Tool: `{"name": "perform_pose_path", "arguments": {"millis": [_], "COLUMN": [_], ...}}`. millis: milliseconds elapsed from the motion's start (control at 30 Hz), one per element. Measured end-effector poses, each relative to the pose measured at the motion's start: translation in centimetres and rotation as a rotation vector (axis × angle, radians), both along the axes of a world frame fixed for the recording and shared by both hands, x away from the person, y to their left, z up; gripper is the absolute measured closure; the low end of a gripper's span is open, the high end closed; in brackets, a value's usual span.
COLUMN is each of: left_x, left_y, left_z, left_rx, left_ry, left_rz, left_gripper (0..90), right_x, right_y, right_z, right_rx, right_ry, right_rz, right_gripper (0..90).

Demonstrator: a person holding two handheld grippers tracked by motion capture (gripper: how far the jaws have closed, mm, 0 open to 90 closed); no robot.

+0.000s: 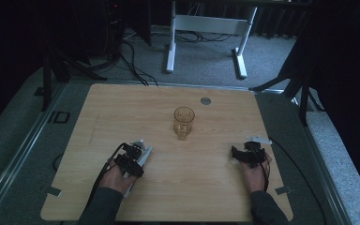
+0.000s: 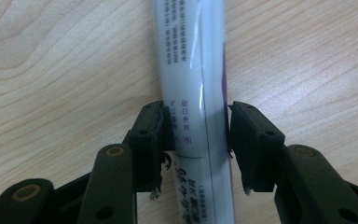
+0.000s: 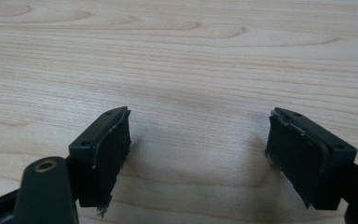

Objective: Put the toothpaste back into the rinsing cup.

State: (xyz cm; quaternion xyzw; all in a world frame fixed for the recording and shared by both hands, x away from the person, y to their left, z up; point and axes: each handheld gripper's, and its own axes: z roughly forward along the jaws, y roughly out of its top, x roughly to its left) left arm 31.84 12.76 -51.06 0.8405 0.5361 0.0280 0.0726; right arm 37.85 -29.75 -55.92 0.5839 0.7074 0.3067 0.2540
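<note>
1. On the wooden table [image 1: 206, 197], near its front left part, lay a white tube [image 2: 196, 93] with small printed text and a purple stripe along one side. It rested flat on the wood, running lengthwise away from the left gripper [image 2: 196, 140].
2. Left gripper: held in the person's left hand [image 1: 115, 179]. Its two black jaws sat on either side of the tube, both pads against the tube's sides, the tube clamped between them while lying on the table.
3. Right gripper [image 3: 198, 154]: held in the person's right hand [image 1: 253, 177] at the front right part of the table. Jaws stood wide apart with bare wood between them; nothing held.
4. Glass [image 1: 183, 123]: clear, amber-tinted, upright near the table's middle, well apart from both grippers and from the tube.
5. Round grey cap [image 1: 206, 101]: set in the tabletop behind the glass.
6. White desk frame [image 1: 206, 28]: standing on the grey floor beyond the table.
</note>
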Motion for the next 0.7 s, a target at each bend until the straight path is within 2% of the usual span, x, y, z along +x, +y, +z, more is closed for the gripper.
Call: {"name": "perform_pose_path", "arguments": {"millis": [267,433,533,700], "left_x": [0.4,0.5,0.5,0.4], "left_y": [-0.3,-0.6,-0.9,-1.0], "left_z": [-0.8,-0.8,-0.9,-0.8], "left_rx": [-0.014,-0.005,0.016,0.017], "left_ry": [0.024,0.011,-0.009,-0.016], "left_rz": [-0.003,0.003,0.004,-0.002], "left_gripper": [56.9,56.9,57.4,60.8], "right_x": [0.0,0.0,0.0,0.0], "right_y": [0.0,0.0,0.0,0.0], "right_z": [0.0,0.0,0.0,0.0], "right_rx": [0.0,0.0,0.0,-0.001], "right_ry": [0.0,0.0,0.0,0.0], "right_rz": [0.0,0.0,0.0,0.0], "right_gripper": [21.3,21.3,21.3,21.3]}}
